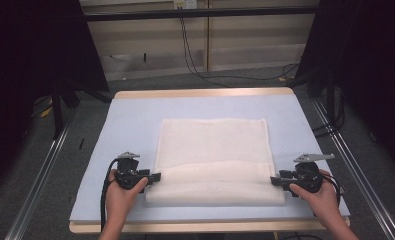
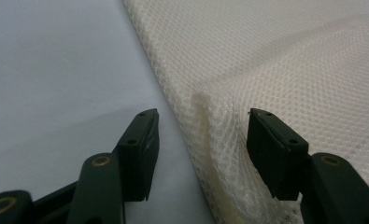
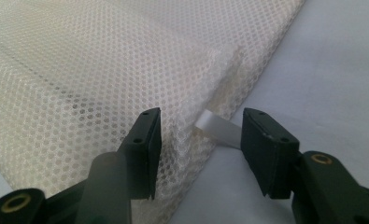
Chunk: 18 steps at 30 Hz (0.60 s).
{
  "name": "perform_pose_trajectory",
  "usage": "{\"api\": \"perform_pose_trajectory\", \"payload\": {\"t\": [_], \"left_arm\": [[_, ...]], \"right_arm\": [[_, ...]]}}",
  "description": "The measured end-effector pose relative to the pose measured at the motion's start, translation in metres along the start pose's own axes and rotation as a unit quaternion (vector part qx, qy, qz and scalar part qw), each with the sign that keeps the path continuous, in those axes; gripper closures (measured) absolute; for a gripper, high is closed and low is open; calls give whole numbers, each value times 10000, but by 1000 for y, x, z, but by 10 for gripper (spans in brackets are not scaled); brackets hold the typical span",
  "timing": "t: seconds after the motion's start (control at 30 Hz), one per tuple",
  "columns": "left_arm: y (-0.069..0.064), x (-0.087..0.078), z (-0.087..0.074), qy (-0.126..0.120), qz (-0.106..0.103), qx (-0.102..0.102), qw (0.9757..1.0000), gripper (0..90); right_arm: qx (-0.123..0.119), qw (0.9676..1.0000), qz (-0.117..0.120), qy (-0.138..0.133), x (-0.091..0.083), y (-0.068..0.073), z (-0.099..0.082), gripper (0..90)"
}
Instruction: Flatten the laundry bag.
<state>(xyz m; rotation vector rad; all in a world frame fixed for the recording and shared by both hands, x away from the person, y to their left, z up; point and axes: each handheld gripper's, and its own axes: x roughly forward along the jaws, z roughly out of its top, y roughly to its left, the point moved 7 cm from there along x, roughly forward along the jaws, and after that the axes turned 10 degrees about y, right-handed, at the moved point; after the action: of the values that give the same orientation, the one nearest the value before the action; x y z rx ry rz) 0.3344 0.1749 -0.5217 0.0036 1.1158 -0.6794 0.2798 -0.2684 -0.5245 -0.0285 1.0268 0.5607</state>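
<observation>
Left gripper view is showing the left gripper (image 2: 201, 154) with its fingers (image 2: 140, 154) standing spread, the folded edge of a white mesh cloth (image 2: 285, 60) lying between them but pressed by neither pad; one finger is sitting over bare blue surface, the other over the mesh. In the right gripper view the right gripper (image 3: 198, 154) is mirroring this: its fingers (image 3: 142, 149) are parted around the cloth's side edge, and a small white tag (image 3: 217, 128) is sticking out from the fold in the gap. No writing can be read on that tag, and no brand or label is showing anywhere else.

Moving outward, the high view is placing the left gripper (image 1: 135, 176) at the lower left of the frame and the right gripper (image 1: 297, 180) at the lower right, each held in a hand and resting at one end of the cloth's near fold. The cloth (image 1: 212, 140) is lying in the middle of the counter (image 1: 130, 120), its near portion already turned over on itself into a thick band, with a flat single stretch reaching toward the upper part of the frame.

Judging by this, one fold is laid down and let go of; the farther stretch is looking as though it is waiting to be folded, and any squaring up is yet to come.
</observation>
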Motion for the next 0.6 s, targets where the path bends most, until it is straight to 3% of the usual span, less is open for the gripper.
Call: {"api": "perform_pose_trajectory", "payload": {"t": [0.17,0.23,0.3,0.33,0.37,0.4,0.43,0.53,0.6], "left_arm": [[-3,1,0,-21,-124,-66,9999,418],[-7,4,0,-16,-136,42,9999,442],[-9,6,1,30,-168,55,9998,535],[-8,6,2,19,-114,22,9999,603],[-8,6,2,19,-114,22,9999,658],[-10,8,2,25,-159,8,9999,658],[-10,10,3,19,-140,88,9999,773],[-10,9,7,99,-144,81,9998,812],[-9,9,11,-7,-79,43,10000,816]], "right_arm": [[17,9999,108,54,5,2,3,566],[20,9998,125,122,6,3,5,603],[19,9998,127,123,8,3,7,662],[-8,9998,179,102,10,2,9,754],[-8,9998,179,102,10,2,9,754],[6,9998,189,91,10,2,10,779],[-41,9997,213,71,11,2,12,814],[-101,9999,134,-4,12,2,16,828],[-117,9998,39,-124,13,0,21,831]]}}
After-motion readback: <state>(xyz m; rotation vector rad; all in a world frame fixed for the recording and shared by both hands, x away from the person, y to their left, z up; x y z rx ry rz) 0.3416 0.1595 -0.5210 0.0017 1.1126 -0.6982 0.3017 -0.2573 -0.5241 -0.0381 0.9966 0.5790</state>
